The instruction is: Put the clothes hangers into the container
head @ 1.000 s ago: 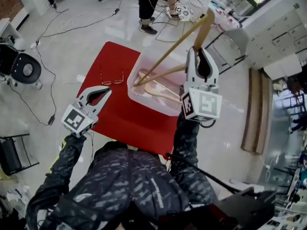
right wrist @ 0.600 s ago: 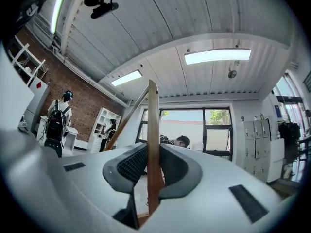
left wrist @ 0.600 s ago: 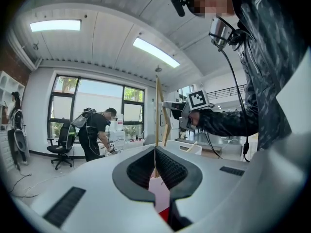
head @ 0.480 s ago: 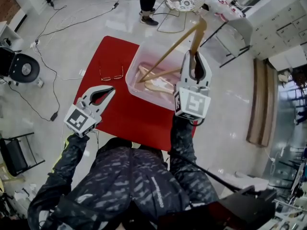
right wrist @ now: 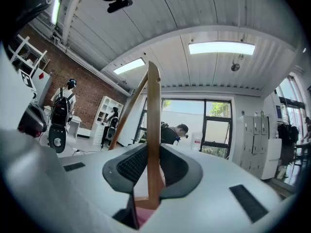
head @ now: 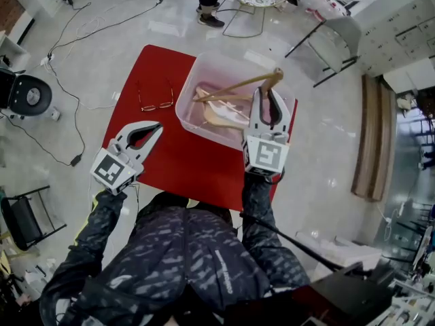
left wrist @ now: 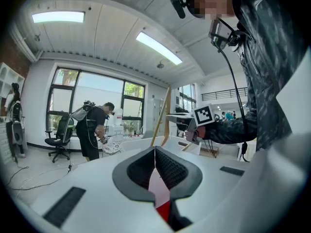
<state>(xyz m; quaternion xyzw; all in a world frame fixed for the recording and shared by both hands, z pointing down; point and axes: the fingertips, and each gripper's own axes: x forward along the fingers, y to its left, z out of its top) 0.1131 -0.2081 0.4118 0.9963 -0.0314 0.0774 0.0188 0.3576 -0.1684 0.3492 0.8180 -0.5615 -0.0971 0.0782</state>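
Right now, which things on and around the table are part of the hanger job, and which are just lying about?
Part of the job:
wooden hanger, clamped in the right gripper
other hangers in the clear container

Just lying about:
glasses on the red table
floor cables
left gripper, shut and empty

The hanger (head: 234,87) is smooth bare wood, tan with a faint sheen; the hangers lying below it (head: 221,117) are paler wood. The container (head: 194,124) is milky translucent plastic with a soft gloss. The counter (head: 183,168) is flat matt red. The left gripper (head: 151,129) and right gripper (head: 266,94) have smooth white plastic shells and black, finely ribbed pads (left wrist: 170,166). The glasses (head: 157,104) near the counter's left edge look like thin metal wire. The floor (head: 102,39) is polished and reflective.
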